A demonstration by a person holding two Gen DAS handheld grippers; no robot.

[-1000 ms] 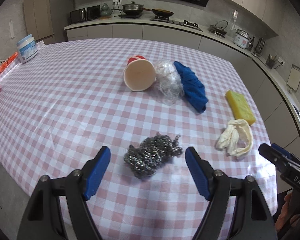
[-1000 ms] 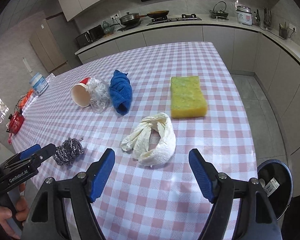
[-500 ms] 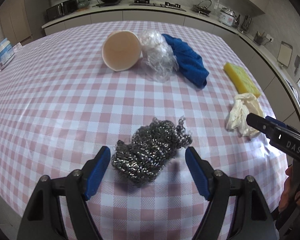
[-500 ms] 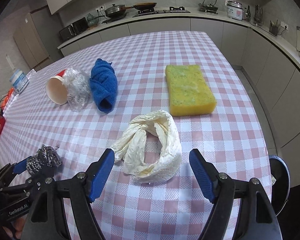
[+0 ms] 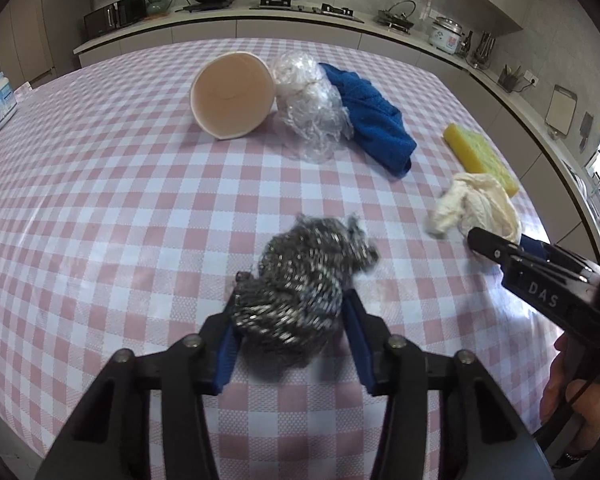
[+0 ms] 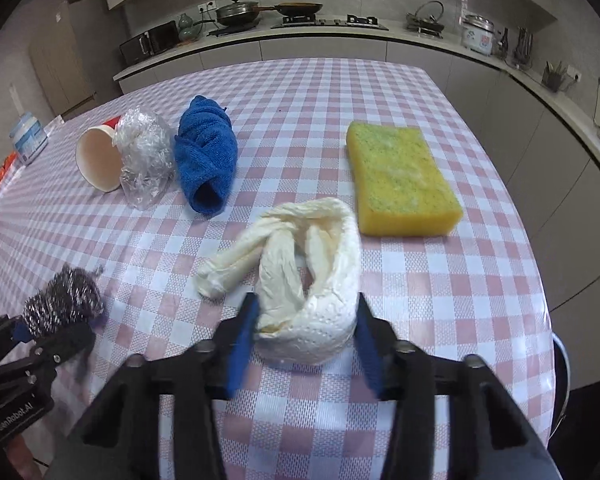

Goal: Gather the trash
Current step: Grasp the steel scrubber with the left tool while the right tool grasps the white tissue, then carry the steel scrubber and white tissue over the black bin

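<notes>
Left claw (image 5: 290, 330) closing, blue pads against grey steel-wool scourer (image 5: 304, 280), near centre of pink-checked surface (image 5: 100, 200). Right claw (image 6: 305, 340) closing, pads pressing crumpled white paper towel (image 6: 312, 280), near right. Right view alone shows yellow sponge (image 6: 400, 184) whole, black bin rim (image 6: 562, 364) below surface edge. Left view alone shows paper cup (image 5: 233, 94) mouth-on.

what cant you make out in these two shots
- Left wrist view: near side of the steel scrubber, behind the left tongs.
- Right wrist view: bin past the table edge; the edge hides its inside.
- Right wrist view: underside of the crumpled tissue between the closing right tongs.
</notes>
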